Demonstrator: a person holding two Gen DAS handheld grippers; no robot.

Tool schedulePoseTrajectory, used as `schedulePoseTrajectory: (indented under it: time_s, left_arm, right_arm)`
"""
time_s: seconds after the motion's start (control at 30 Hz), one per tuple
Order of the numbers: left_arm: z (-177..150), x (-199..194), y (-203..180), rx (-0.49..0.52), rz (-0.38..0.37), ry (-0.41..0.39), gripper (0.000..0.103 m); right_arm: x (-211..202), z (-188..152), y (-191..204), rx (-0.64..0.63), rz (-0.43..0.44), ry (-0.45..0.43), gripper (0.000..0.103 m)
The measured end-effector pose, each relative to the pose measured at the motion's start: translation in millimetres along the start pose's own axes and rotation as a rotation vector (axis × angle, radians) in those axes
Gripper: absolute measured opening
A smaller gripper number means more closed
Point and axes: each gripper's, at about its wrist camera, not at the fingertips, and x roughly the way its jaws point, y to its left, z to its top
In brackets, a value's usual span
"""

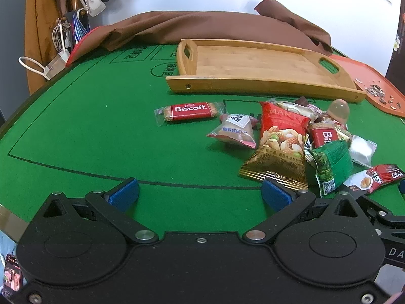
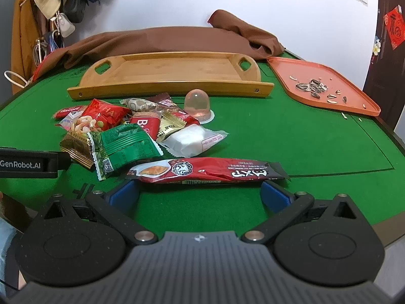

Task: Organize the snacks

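Green felt covers the table, marked with dark printed lines, and a white wall stands behind it. Along the far edge lies a rumpled brown cloth, and just in front of it sits a wooden tray with cut-out handles, its floor bare. An orange tray scattered with sunflower seed shells lies at the far right corner, near the wooden one but apart from it.

Snacks are heaped near the middle of the felt, just short of the wooden tray's near wall: a red-and-gold nut packet, a green packet, a white pillow pack, a clear jelly cup standing dome-up, and a Biscoff biscuit lying alone at the pile's left. A long red bar wrapper lies crosswise nearest the near edge.

Both tongs are released. The right gripper hovers with its blue pads either side of the red bar's ends, though contact cannot be told. The left gripper holds nothing; its right pad is just beside the nut packet's gold end, and open felt stretches to the left edge.
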Motion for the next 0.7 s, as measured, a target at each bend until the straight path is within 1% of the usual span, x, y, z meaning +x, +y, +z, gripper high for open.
schedulePoseTrajectory:
  time_s: [0.13,0.23,0.33,0.43,0.63,0.67,0.7]
  left_arm:
    - [-4.1,1.4,2.5,0.008,-0.007,-0.039,0.103]
    - [-6.6,2.0,5.1,0.019,-0.02,-0.063,0.103]
    - [-3.9,1.6,6.0,0.016,-0.022,-0.053,0.103]
    - [0.2,-3.3,3.7,0.03,-0.035,-0.046,0.103]
    - [11.9,-19.2,-9.7,0.11,-0.094,-0.136,0.103]
    - [14.4,-19.6,-12.0,0.116,-0.107,-0.144,0.102]
    - [16.5,-19.7,-14.8,0.119,-0.115,-0.146,0.099]
  right_arm:
    - [-0.8,-2.1,-1.2,-0.002,0.009,-0.011,0.103]
    - [-2.6,0.8,-1.5,-0.009,0.025,0.005,0.103]
    - [-5.4,2.6,-2.9,0.001,0.038,0.01,0.103]
    - [-7.6,4.9,-4.2,-0.019,0.012,-0.008,0.103]
    - [-7.8,9.8,-12.4,-0.075,-0.017,-0.033,0.103]
    - [-8.1,10.6,-14.4,-0.079,-0.015,-0.036,0.103]
    - [-8.8,11.2,-16.3,-0.083,-0.012,-0.042,0.103]
